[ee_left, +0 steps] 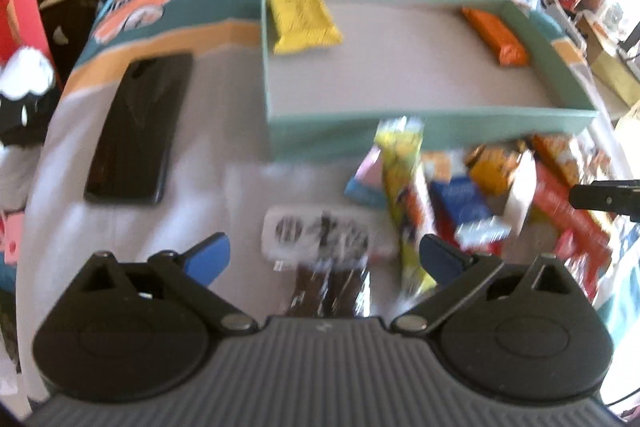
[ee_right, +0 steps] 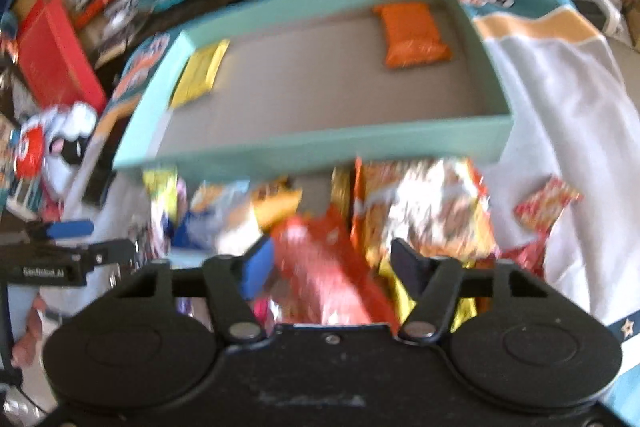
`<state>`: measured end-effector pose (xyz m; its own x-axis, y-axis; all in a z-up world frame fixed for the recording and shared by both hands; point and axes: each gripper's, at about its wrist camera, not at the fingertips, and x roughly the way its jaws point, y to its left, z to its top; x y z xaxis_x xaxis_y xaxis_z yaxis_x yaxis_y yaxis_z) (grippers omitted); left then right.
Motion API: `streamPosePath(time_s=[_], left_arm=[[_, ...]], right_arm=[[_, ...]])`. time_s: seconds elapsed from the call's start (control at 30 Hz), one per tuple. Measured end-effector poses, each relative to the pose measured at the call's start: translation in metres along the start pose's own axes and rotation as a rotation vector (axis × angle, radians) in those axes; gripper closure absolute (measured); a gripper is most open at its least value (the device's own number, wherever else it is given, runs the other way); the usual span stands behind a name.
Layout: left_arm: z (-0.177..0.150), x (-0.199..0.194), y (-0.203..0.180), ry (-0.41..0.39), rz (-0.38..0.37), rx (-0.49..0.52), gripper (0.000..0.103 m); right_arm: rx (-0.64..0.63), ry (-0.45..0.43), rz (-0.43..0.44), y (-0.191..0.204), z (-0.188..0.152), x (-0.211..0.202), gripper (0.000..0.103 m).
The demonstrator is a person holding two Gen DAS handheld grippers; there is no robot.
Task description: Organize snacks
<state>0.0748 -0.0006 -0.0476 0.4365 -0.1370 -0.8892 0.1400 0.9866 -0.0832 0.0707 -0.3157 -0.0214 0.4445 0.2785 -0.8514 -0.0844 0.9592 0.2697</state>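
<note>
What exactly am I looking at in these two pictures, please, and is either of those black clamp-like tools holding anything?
These are two hand-held grippers, each with a fisheye camera looking along its fingers. One picture is from the left gripper, whose jaws stand wide open over a dark-wrapped bar. The other is from the right gripper, whose jaws straddle a red packet; the blur hides whether they grip it. Ahead lies a green tray holding a yellow snack and an orange snack. Loose snacks are piled in front; a black phone lies to one side.
</note>
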Motion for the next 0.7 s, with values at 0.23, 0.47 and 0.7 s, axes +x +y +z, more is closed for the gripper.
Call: streamPosePath(time_s=[0.23,0.47,0.7], left_arm=[[-0.029,0.015,0.006,0.078,-0.004,-0.024,0.000],[-0.034,0.023,-0.008,0.066,0.048,0.047,0.006],[-0.032,0.010,-0.010,0.038,0.016,0.087,0.043]], right_arm=[[-0.056,0.029,-0.046,0.012,-0.011,0.016,0.050],[-0.099,-0.001,-0.084,0.019,-0.018,0.018,0.053],[-0.088,-0.006,-0.075,0.024,-0.017,0.016,0.076]])
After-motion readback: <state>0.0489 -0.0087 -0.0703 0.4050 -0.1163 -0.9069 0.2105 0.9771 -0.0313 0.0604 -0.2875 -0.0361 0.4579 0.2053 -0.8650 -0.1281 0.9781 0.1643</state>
